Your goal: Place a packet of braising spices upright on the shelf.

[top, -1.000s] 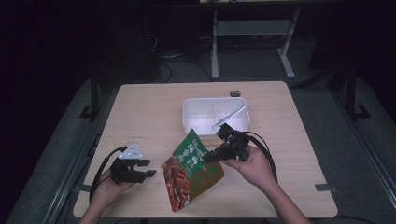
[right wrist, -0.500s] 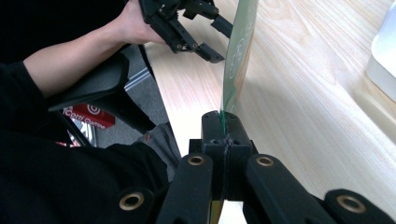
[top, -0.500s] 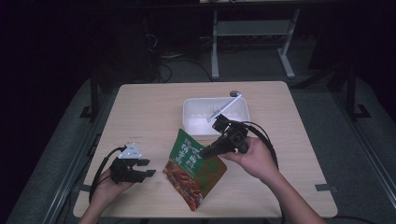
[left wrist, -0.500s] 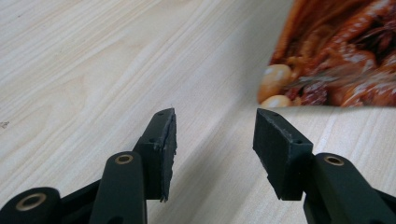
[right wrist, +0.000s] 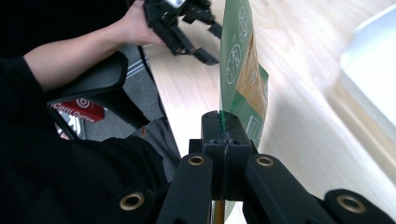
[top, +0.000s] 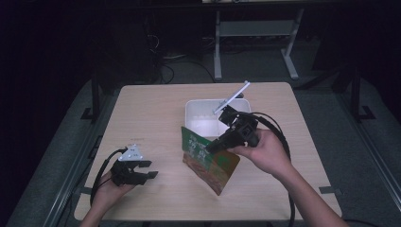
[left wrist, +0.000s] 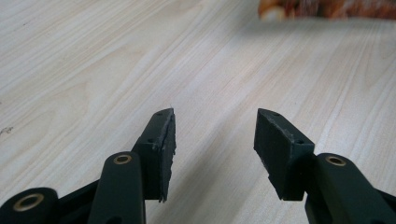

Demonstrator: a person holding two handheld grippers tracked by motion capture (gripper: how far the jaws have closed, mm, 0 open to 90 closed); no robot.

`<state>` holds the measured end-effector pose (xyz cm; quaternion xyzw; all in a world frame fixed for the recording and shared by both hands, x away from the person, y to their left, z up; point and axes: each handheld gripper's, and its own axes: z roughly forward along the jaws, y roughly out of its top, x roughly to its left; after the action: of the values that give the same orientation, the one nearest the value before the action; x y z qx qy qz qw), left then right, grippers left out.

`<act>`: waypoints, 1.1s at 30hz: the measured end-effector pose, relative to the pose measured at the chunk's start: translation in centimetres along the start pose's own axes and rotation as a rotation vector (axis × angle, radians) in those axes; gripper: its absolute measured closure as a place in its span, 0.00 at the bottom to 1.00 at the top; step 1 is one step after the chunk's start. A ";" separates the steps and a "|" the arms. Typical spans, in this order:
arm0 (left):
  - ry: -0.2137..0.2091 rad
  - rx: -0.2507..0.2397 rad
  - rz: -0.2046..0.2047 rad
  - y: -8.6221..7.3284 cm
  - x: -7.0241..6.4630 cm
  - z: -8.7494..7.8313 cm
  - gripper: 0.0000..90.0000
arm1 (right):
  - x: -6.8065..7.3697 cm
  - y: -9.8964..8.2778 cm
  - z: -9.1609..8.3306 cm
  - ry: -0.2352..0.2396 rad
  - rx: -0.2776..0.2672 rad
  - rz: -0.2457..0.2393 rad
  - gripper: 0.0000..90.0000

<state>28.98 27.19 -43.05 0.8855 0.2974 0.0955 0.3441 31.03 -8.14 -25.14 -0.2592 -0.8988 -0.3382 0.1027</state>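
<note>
A green and orange snack bag (top: 208,158) is clamped by the right gripper (top: 211,147), jaws fully closed on the bag's upper edge. In the right gripper view the thin edge of the bag (right wrist: 240,79) is seen pinched between the two black pads (right wrist: 224,135), with the rest of the bag hanging away from them. The bag is held lifted and tilted over the middle of the wooden table (top: 156,109), its lower corner down at or just above the tabletop toward the near side; whether it touches cannot be told. A white rectangular tray (top: 201,118) is seen just beyond the bag, on the far side, with a white straw-like stick (top: 231,97) leaning out over its far right rim.

The left gripper (top: 150,174) is held low at the near left of the table, well apart from the bag. Its jaws are seen parted, roughly half to two-thirds spread, with nothing between the pads (left wrist: 164,140), just bare wood below them. A strip of the bag (left wrist: 327,8) is caught at the top edge of the left gripper view.
</note>
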 end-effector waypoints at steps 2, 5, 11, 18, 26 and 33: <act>0.000 -0.002 0.001 0.0 0.0 0.0 0.53 | 0.0 0.2 -0.9 -0.028 -0.001 -0.001 1.00; 0.000 -0.002 0.000 0.0 0.0 0.0 0.53 | -0.1 0.4 -1.8 -0.050 -0.004 0.002 1.00; -0.003 -0.001 -0.001 0.0 0.0 0.1 0.53 | -1.1 0.5 -4.6 -0.097 -0.035 0.033 1.00; -0.003 -0.003 -0.007 0.0 0.1 0.0 0.52 | -2.7 0.5 -6.9 -0.155 -0.053 0.075 1.00; 0.000 -0.004 -0.008 0.0 0.1 0.1 0.51 | -4.8 0.6 -9.2 -0.209 -0.078 0.130 1.00; 0.000 -0.008 -0.007 0.0 0.1 -0.1 0.51 | -6.4 1.4 -10.0 -0.240 -0.093 0.163 1.00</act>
<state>29.05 27.31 -43.03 0.8830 0.3000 0.0957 0.3481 37.23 -16.44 -19.14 -0.3746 -0.8638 -0.3368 0.0093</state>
